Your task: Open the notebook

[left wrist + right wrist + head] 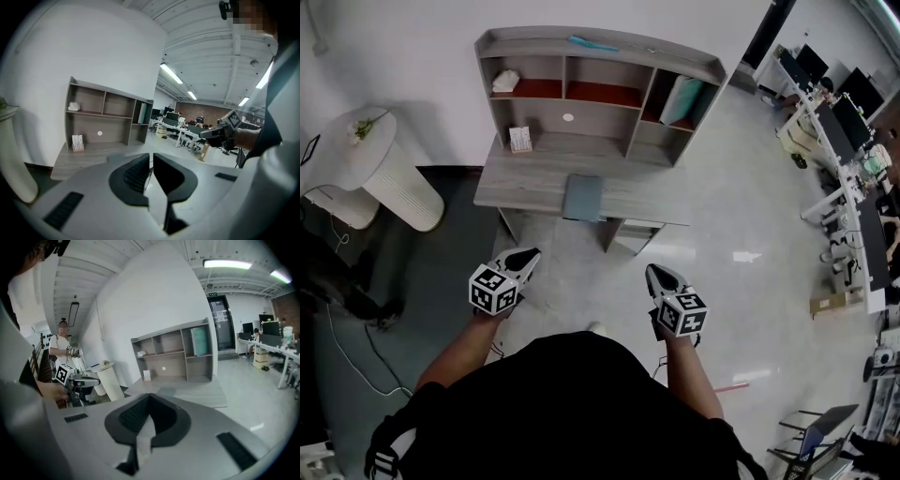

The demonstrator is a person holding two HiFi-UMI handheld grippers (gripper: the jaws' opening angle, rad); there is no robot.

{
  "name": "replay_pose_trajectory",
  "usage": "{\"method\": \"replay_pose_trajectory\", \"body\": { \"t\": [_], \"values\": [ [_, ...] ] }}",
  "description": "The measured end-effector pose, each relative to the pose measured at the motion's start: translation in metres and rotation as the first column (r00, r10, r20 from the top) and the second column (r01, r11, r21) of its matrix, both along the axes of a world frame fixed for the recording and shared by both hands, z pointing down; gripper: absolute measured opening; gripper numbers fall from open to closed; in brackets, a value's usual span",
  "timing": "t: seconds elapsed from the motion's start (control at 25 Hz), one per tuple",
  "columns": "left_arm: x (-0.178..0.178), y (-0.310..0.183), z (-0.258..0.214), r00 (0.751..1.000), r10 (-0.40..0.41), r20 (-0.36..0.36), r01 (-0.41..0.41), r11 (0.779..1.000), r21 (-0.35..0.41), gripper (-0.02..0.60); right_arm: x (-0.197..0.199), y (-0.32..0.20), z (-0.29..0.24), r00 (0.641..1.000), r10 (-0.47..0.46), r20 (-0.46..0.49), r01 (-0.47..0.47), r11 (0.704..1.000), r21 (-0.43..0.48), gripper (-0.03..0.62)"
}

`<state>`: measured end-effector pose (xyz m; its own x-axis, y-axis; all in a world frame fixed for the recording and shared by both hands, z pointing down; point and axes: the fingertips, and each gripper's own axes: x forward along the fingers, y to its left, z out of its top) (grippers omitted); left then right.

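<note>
Both tools well short of the table (525,192), over bare floor. Left tool (528,256) has its jaws together bar a sliver, nothing in them. Right tool (658,274) also closed up, empty.

Notebook (583,198): grey-blue, flat, closed, at the middle of the table's front edge, touching nothing else.

Risks, as a judgement:
- Jaws closed, so they must be spread before they can pinch the cover. Going in closed would just shove the notebook.
- It sits right at the front edge. A push from the back or a sideways drag could tip it off onto the floor.
- The cover looks thin and lies flush. A tool could skid over it, or catch the whole book and lift it rather than open it.
- With no second tool pinning it, it probably slides toward the back of the table.

Around:
- shelf unit (600,56) along the table's back edge
- small card stand (519,139) near the back left corner
- teal book (680,100) upright in the shelf unit's right compartment
- white object (506,82) in the top left compartment
- white round stand (398,178) off the table's left end
- cable (347,342) on the floor at left

Nothing stands between the tools and the notebook.
</note>
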<state>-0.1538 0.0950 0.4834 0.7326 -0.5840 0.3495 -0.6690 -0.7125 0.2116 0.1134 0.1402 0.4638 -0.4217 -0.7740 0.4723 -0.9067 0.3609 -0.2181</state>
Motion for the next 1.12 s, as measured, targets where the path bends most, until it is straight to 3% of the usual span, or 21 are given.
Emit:
{"method": "replay_pose_trajectory", "body": {
  "t": [1.12],
  "values": [
    [0.065,-0.046,0.020,0.995,-0.088,0.040,0.089,0.995,-0.039,0.032,0.046,-0.074,0.031,0.989,-0.143,0.022,0.144,0.989,-0.033,0.000]
  ]
}}
